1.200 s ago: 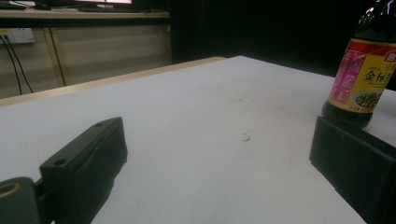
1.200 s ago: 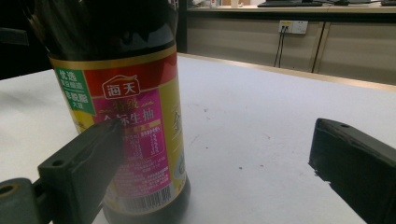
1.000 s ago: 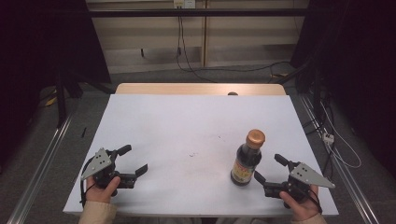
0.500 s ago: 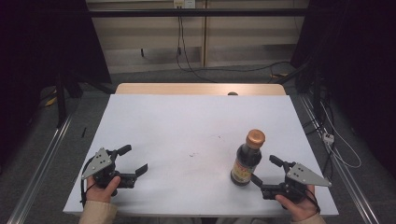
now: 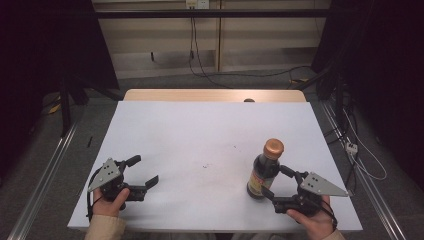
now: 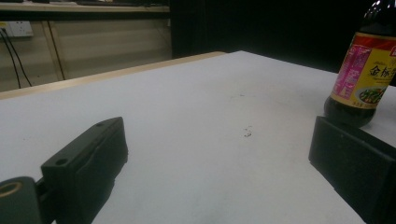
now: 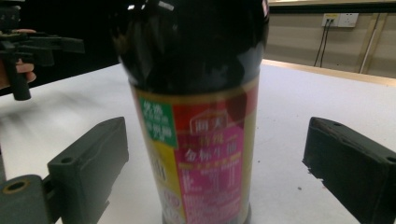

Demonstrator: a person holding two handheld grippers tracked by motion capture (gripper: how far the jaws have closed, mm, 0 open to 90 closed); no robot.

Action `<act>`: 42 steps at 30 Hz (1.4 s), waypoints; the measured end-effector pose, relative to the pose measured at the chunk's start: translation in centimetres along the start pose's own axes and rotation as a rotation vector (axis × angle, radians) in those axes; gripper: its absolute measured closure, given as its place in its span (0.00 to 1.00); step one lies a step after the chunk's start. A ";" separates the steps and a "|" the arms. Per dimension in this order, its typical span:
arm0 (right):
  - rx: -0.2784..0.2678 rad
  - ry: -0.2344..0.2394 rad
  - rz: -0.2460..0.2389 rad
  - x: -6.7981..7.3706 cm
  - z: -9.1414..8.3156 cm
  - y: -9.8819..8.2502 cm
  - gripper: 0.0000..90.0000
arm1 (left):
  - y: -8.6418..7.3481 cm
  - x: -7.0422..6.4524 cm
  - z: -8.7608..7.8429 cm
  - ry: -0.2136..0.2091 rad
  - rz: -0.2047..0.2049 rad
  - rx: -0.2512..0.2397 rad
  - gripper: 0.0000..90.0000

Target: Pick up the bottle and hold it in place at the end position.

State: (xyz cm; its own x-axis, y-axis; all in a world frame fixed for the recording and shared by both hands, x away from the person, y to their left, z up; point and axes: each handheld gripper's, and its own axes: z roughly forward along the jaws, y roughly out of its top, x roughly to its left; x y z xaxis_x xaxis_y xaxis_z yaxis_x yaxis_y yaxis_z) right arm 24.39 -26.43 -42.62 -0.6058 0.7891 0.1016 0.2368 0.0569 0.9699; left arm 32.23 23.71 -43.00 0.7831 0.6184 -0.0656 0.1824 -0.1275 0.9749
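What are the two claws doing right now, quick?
Left claw: open, holding nothing, resting over the table.
Right claw: open, with the sauce bottle standing between its jaws, not squeezed yet.

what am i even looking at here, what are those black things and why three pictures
A person sits at a white table and holds a hand-held grasping tool in each hand: the left tool and the right tool. Each has two black jaws that open and shut.

The high view comes from a fixed camera above the table. The other two come from small cameras riding on each tool, looking out along its jaws.

On the table stands one dark sauce bottle with a copper-coloured cap and a bright label. The right tool's open jaws stand on either side of it without gripping yet. The left tool is open, holds nothing, and sits apart from the bottle.
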 end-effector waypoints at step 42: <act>0.031 0.028 -0.031 0.9 3.1 2.9 0.32 | -0.1 -0.1 0.3 -0.009 0.009 0.017 0.05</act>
State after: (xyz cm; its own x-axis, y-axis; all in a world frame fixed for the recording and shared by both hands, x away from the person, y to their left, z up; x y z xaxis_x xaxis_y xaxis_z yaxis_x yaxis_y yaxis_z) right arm 26.88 -23.72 -40.37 -0.6341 0.7693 0.0785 0.2409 0.1000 0.9654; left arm 32.31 23.37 -43.14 0.7901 0.6102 -0.0591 0.1856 -0.1462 0.9717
